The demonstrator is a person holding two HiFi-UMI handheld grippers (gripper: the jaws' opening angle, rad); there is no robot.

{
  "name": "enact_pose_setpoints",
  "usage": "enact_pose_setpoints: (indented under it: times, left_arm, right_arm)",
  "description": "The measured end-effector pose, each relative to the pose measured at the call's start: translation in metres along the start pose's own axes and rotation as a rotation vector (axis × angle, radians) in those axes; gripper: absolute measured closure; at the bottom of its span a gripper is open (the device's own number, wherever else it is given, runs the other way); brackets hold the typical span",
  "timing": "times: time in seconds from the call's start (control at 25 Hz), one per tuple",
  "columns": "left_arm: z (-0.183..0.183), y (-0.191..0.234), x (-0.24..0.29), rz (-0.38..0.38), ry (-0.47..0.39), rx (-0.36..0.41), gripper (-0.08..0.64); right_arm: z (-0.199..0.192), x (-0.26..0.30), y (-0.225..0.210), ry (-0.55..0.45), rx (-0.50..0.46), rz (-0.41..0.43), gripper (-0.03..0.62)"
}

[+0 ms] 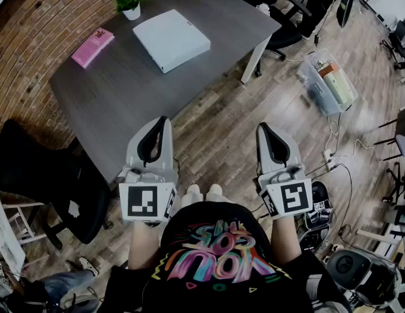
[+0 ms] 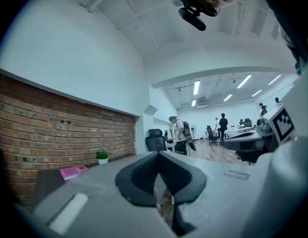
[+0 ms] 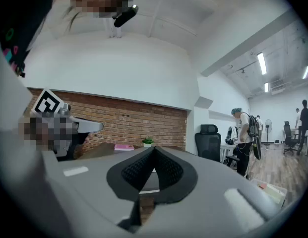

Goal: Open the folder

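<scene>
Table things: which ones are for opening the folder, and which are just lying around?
For the job: white folder, left gripper, right gripper, both shut and empty.
Just lying about: pink book, potted plant, plastic bin on the floor.

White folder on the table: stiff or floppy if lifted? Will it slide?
The folder looks thick and boxy with crisp edges, so probably stiff. It lies flat on the smooth table; a push would likely slide it, not tip it.
</scene>
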State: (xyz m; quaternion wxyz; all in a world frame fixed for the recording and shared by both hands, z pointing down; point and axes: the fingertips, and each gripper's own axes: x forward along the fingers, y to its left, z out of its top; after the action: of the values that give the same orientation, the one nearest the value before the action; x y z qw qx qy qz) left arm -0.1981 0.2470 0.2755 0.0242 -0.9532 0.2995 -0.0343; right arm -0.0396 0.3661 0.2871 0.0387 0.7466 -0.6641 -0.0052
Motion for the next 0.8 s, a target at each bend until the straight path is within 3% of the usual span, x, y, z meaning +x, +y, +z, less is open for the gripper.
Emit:
enact_pose_setpoints:
  times: [0.32,0.8]
  left_arm:
    - [0.005,-0.012,0.002,0.009,-0.005,0.014,0.560]
    - [0.006,-0.024,0.003,0.071,-0.006,0.034,0.560]
  right_arm:
    - [0.003,-0.007,-0.012,-0.029,0.019,-0.002,0.594]
    - [-0.004,-0.014,-0.018,-0.055,0.043,0.068,0.592]
